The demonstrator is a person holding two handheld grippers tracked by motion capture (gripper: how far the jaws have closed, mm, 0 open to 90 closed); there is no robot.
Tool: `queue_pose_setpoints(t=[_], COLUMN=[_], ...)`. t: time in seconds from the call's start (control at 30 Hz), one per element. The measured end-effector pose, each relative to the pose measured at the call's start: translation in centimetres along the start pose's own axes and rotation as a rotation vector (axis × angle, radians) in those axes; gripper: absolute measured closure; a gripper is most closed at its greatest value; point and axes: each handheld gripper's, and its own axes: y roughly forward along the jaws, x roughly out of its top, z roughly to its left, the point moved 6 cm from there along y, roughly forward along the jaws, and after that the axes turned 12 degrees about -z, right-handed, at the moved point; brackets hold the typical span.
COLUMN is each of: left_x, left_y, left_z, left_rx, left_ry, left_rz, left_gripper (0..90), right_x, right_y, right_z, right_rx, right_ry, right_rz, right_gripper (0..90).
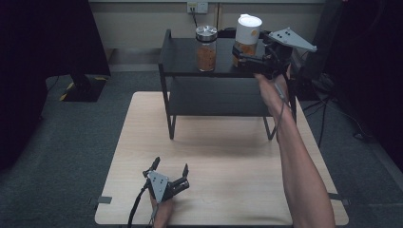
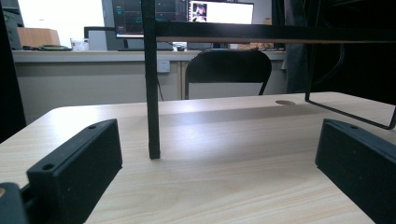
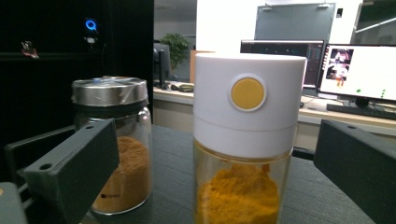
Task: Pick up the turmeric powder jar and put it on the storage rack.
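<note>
Left gripper (image 1: pixel 170 169): rests on the light wooden bench (image 1: pixel 223 156) at its near edge, jaws apart and empty, pointed toward the rack. Judged parked, out of the other arm's way. Its own view looks low across the bench; a rack leg (image 2: pixel 150 84) stands between the jaws but well beyond them.

Black two-tier rack (image 1: pixel 176 54): stands on the far half of the bench. Its lower shelf lies in shadow, so its contents cannot be made out.

Right gripper (image 1: pixel 244 56): raised to the rack's top shelf on an outstretched forearm, jaws apart on either side of the white-lidded jar (image 3: pixel 245 154), not touching it. Judged lined up for a grasp around the body.

White-lidded jar: upright on the top shelf's right part, yellow powder inside, yellow round button on the lid. Its base is cut off in the right gripper view.

Metal-lidded glass jar (image 1: pixel 206 47): upright on the same shelf, beside the first, apart from it; brown-orange powder inside. Its small dark label is unreadable.
</note>
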Motion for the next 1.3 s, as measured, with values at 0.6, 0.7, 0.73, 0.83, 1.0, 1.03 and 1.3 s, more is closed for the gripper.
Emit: queue_pose_setpoints(t=[0.6, 0.7, 0.73, 0.83, 1.0, 1.03, 1.3], left_x=[0.0, 0.0, 0.0, 0.0, 0.0, 0.0, 0.0], left_y=[0.0, 0.0, 0.0, 0.0, 0.0, 0.0, 0.0], left_z=[-0.1, -0.1, -0.1, -0.1, -0.1, -0.1, -0.1], left_rx=[0.004, 0.004, 0.004, 0.004, 0.005, 0.005, 0.005], left_ry=[0.001, 0.001, 0.001, 0.001, 0.000, 0.000, 0.000], left_rz=[0.000, 0.000, 0.000, 0.000, 0.000, 0.000, -0.001], left_gripper=[0.0, 0.0, 0.0, 0.0, 0.0, 0.0, 0.0], right_x=[-2.0, -2.4, -2.4, -2.9, -4.5, -4.8, -7.0], right_y=[-7.0, -8.3, -8.7, -9.9, -11.9, -12.3, -14.5], right_z=[1.3, 1.4, 1.4, 1.6, 2.1, 2.1, 2.5], right_rx=[-0.030, -0.031, -0.037, -0.050, -0.054, -0.054, -0.051], right_ry=[0.013, -0.031, -0.031, -0.040, -0.051, -0.045, -0.041], right_rz=[-0.057, -0.078, -0.076, -0.077, -0.076, -0.080, -0.080], right_gripper=[0.0, 0.0, 0.0, 0.0, 0.0, 0.0, 0.0])
